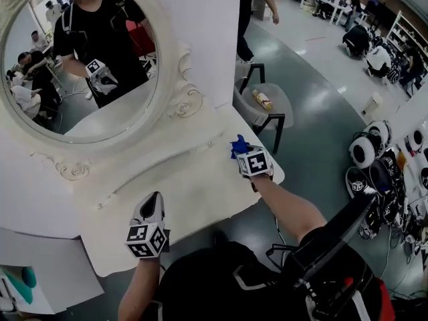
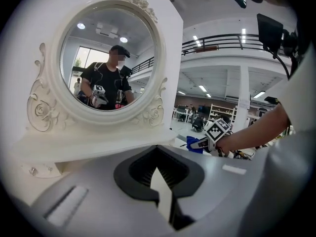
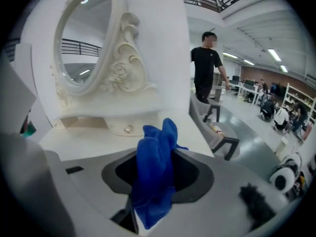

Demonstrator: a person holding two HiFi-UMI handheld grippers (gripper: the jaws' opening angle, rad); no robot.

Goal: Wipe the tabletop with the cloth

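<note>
The white vanity tabletop lies below an oval mirror. At the table's right end, my right gripper is shut on a blue cloth, just above or on the surface. In the right gripper view the cloth bunches up between the jaws and hangs over them. My left gripper hovers over the front left of the tabletop, fingers together with nothing between them. The left gripper view also catches the cloth in the right gripper.
A grey chair holding a small object stands just beyond the table's right end. A person stands behind it. Round gear and cables lie on the floor at right. A white box sits at the lower left.
</note>
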